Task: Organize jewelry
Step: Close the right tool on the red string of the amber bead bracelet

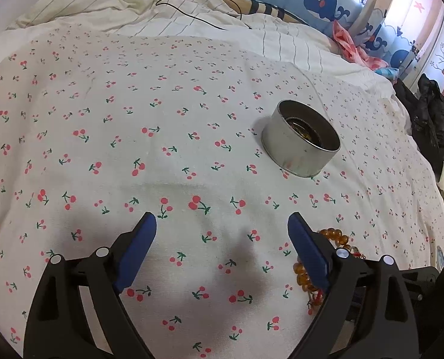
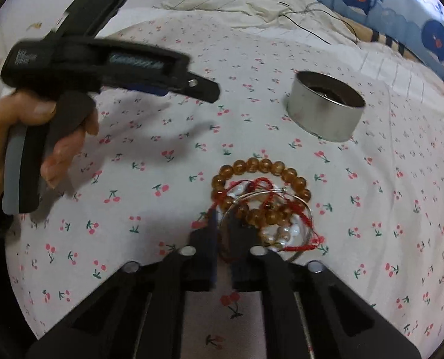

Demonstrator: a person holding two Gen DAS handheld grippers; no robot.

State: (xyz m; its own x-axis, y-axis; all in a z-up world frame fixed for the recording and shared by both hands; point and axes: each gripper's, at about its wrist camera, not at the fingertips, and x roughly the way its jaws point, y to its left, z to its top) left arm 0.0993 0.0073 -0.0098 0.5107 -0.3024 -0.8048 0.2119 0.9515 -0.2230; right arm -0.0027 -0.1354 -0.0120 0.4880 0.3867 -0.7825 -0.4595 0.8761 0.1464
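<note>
A pile of jewelry lies on the cherry-print bedspread (image 2: pixel 132 179): an amber bead bracelet (image 2: pixel 261 164), a red cord (image 2: pixel 261 184), a thin silver bangle (image 2: pixel 310 212) and white beads (image 2: pixel 284 233). My right gripper (image 2: pixel 224 224) is shut at the pile's near edge, with the bangle and the red cord pinched between its pads. A round metal tin (image 2: pixel 326 110) stands open beyond, with gold-coloured pieces inside (image 1: pixel 305 133). My left gripper (image 1: pixel 222 224) hangs open over bare bedspread, and the amber beads (image 1: pixel 335 236) lie just outside its right finger. A hand holds it at the left (image 2: pixel 204 89).
A rumpled striped sheet (image 1: pixel 132 6) with a thin black cable (image 1: pixel 192 12) lies at the back. Whale-print padding (image 1: pixel 320 0) lines the far side. Pink cloth (image 1: pixel 350 45) and dark clothes (image 1: pixel 431 113) lie at the bed's right edge.
</note>
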